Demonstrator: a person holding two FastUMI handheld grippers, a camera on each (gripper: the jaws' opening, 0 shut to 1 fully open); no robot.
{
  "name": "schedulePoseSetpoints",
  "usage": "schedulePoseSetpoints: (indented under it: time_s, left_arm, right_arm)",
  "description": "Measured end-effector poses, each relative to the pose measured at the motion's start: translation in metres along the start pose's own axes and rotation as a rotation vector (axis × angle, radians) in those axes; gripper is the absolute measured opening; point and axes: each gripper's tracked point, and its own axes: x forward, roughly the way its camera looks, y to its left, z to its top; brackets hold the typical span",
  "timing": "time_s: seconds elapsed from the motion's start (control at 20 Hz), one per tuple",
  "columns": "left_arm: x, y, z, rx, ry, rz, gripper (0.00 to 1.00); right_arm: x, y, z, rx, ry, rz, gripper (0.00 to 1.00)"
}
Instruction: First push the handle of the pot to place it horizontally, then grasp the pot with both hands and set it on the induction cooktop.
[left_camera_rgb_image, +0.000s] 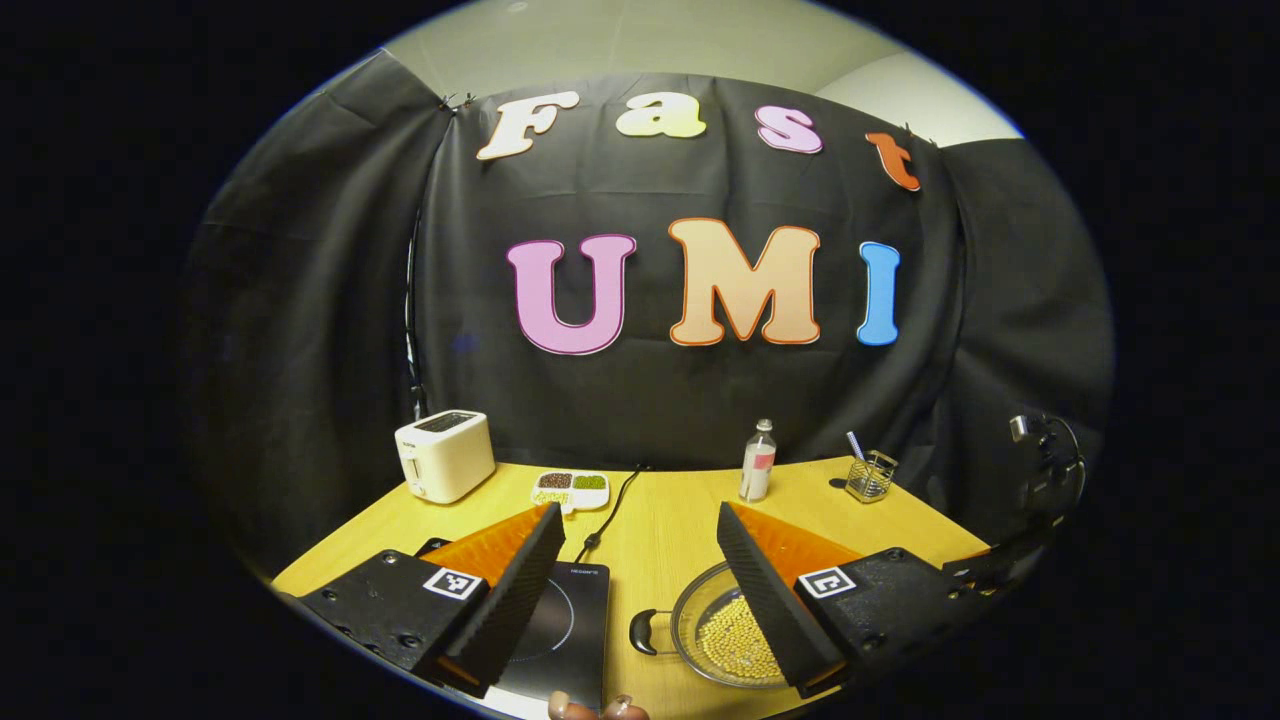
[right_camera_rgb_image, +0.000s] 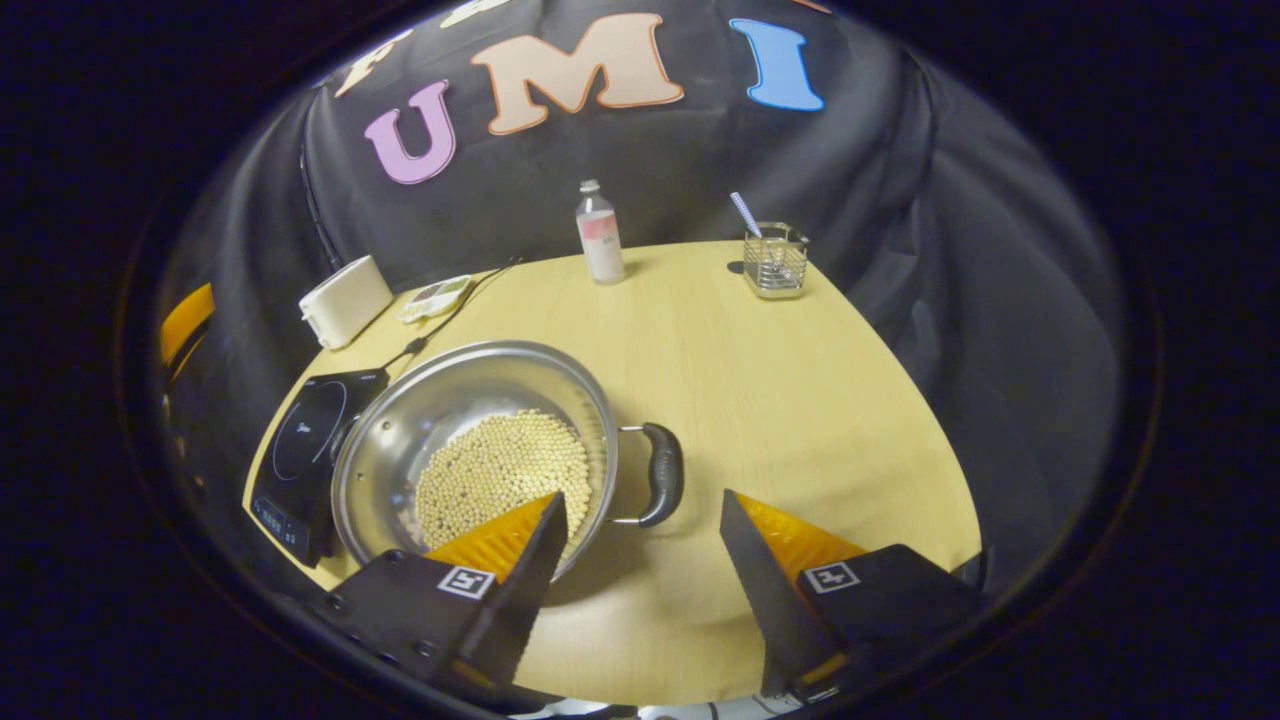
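Left gripper view
left gripper (left_camera_rgb_image: 640, 590): fingers spread wide, nothing between them, held above the near edge of the table
table (left_camera_rgb_image: 660, 525): light wood, black cloth wall behind
induction cooktop (left_camera_rgb_image: 565, 630): black, flat on the table, partly behind the left finger, cable running back from it
pot (left_camera_rgb_image: 715, 630): steel, sits on the table just right of the cooktop, not on it; partly hidden by the right finger
beans (left_camera_rgb_image: 735, 645): pale round ones filling the pot bottom
pot handle (left_camera_rgb_image: 645, 632): dark loop on the pot's cooktop side
toaster (left_camera_rgb_image: 445, 455): white, back left of the table
divided dish (left_camera_rgb_image: 571, 487): small, white, dark and green contents, near the toaster
bottle (left_camera_rgb_image: 758, 460): clear, upright, back centre
wire basket (left_camera_rgb_image: 870, 476): back right, a striped straw standing in it
fingertips (left_camera_rgb_image: 597, 708): a person's, at the bottom edge

Right gripper view
right gripper (right_camera_rgb_image: 640, 560): fingers released, wide apart, gripping nothing; low over the table near the pot
pot (right_camera_rgb_image: 475, 440): on the wood, rim touching or overlapping the cooktop's edge, cannot tell which; left finger in front of its near rim
pot handle (right_camera_rgb_image: 662, 472): black loop on the side away from the cooktop, lies ahead of the gap between the fingers, not touched
induction cooktop (right_camera_rgb_image: 305, 450): left of the pot
bottle (right_camera_rgb_image: 600, 235): far side, upright
wire basket (right_camera_rgb_image: 775, 262): far right, apart from the bottle
toaster (right_camera_rgb_image: 345, 300): far left
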Motion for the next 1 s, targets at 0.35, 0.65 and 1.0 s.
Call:
schedulePoseSetpoints:
  time_s: [0.35,0.65,1.0]
  left_arm:
    - [0.026,-0.002,-0.064,-0.080,0.191,-0.050,0.99]
    - [0.055,-0.010,-0.135,-0.130,0.406,-0.085,0.98]
    - [0.068,-0.017,-0.202,-0.139,0.646,-0.109,0.98]
  right_arm:
    - [0.009,0.005,0.017,0.005,-0.007,0.006,0.99]
    - [0.034,0.003,0.011,0.012,0.062,-0.014,0.94]
    - [0.066,0.005,-0.007,0.027,0.170,-0.018,0.95]
